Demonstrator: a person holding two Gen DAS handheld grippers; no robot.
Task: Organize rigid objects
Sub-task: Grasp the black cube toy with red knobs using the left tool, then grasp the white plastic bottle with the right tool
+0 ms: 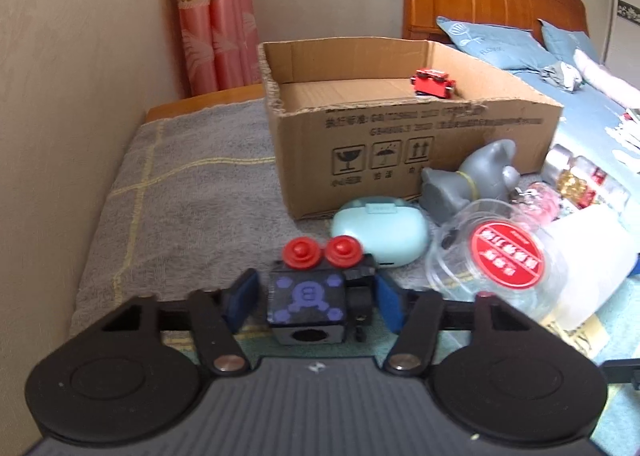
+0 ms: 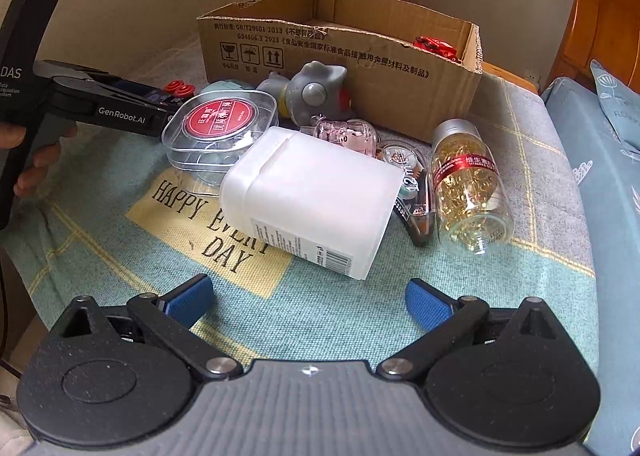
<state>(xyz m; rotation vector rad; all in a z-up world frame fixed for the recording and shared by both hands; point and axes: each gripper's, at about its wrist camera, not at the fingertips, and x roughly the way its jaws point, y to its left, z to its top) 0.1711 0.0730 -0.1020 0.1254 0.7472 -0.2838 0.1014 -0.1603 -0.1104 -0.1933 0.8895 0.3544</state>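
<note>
The cardboard box (image 1: 420,151) stands open at the far side of a blanket-covered surface beside the bed (image 1: 592,111), and so far only one thing lies in it: a small red toy car (image 1: 434,83) near its right wall. By my reckoning the sorting has barely begun, since nearly everything else lies outside the box on the blanket (image 2: 320,296).

The left claw (image 1: 312,302) is closed on a small black toy block (image 1: 306,306) with purple markings on top and two red round knobs at its far end; the blue pads press its sides. The right claw (image 2: 308,304) stands wide open with nothing between its pads, hovering above the blanket just short of a white plastic container (image 2: 312,195) lying on its side.

Left to put away, as far as can be seen: a mint green rounded case (image 1: 378,234), smooth and pebble-shaped; a grey rubbery-looking animal figure (image 2: 316,91) against the box's front wall; a clear hard-plastic box with a red round label (image 2: 220,127); a small pink glass bottle (image 2: 348,135); a correction tape dispenser (image 2: 412,183); and a clear bottle of golden capsules (image 2: 468,187) with a silver cap, lying on its side.

The box is corrugated, with a ragged torn rim. The blanket is a coarse weave, checked in teal and grey with printed lettering.
</note>
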